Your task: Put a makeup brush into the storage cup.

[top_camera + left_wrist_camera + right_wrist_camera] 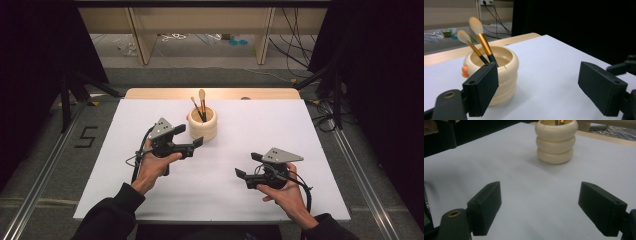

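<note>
Right gripper [245,166]: nearest the person, held in the right hand [285,190] over the near right part of the white table [260,125]; its jaws are spread wide with nothing between them, and it points toward the table's middle.
Left gripper [191,137]: held in the left hand [155,167], a little farther in and left of centre; its jaws stand wide apart and bare, aimed toward the holder, just beside it and not touching.
Holder [202,124]: a cream ribbed cup of three stacked rings, upright on the table beyond both grippers, near the far middle; in the left gripper view [499,75] it sits partly behind the left jaw.
Brushes [200,104]: two makeup brushes with gold ferrules and pale bristles stand in the holder, bristles up, both leaning the same way.
Wooden edge [150,93]: a strip of bare wood shows past the white surface.
</note>
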`<state>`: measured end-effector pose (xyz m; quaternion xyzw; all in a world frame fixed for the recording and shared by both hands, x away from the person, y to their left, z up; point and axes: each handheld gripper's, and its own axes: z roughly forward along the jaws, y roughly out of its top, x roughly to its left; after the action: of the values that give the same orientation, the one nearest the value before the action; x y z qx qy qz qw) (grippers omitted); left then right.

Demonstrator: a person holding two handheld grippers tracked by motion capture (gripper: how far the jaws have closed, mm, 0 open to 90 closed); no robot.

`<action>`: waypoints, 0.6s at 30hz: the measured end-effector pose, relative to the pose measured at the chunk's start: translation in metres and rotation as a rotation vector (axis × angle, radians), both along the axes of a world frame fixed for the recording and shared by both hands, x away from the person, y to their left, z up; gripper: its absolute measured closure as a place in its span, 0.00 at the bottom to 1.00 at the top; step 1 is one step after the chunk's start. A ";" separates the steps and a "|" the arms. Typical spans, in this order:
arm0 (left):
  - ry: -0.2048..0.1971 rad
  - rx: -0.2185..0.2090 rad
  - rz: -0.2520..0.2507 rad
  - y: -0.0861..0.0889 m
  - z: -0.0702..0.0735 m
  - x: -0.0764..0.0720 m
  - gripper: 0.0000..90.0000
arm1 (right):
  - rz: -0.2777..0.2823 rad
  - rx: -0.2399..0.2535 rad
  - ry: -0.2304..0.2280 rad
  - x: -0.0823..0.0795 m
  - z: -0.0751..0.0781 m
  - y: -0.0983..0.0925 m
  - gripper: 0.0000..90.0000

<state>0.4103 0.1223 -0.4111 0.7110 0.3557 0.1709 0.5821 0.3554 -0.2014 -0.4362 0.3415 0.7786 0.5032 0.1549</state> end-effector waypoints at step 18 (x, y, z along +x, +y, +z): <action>0.023 0.013 -0.021 0.003 -0.019 -0.026 0.18 | 0.004 0.002 -0.014 -0.001 0.001 0.001 0.21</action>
<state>0.3844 0.1257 -0.4304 0.7204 0.3539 0.1589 0.5750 0.3544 -0.2001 -0.4357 0.3366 0.7778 0.5064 0.1588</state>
